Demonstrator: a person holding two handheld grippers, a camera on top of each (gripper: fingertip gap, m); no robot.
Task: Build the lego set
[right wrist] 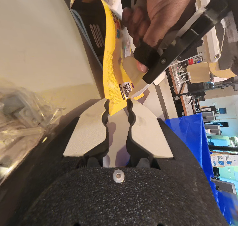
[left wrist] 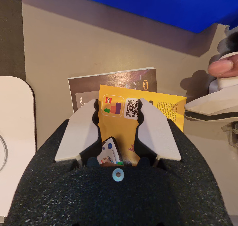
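A dark booklet (left wrist: 113, 80) lies on the beige table (left wrist: 64, 45) with its yellow page (left wrist: 128, 127) lifted over it. My left gripper (left wrist: 117, 102) is open, with its fingers spread above the yellow page. In the right wrist view one fingertip of the left gripper (right wrist: 136, 87) touches the page (right wrist: 113, 78) by its square code. My right gripper (right wrist: 117, 101) is open. The page's lower corner stands between its pads, close to the left pad, with a gap to the right pad. In the left wrist view the right gripper's finger (left wrist: 206, 107) is at the page's right edge.
A white rounded object (left wrist: 15, 116) lies at the left. A blue sheet (left wrist: 141, 4) runs along the far side, also seen in the right wrist view (right wrist: 186, 136). A clear plastic bag of parts (right wrist: 19, 110) lies beside the right gripper. A hand (right wrist: 161, 13) holds the left gripper.
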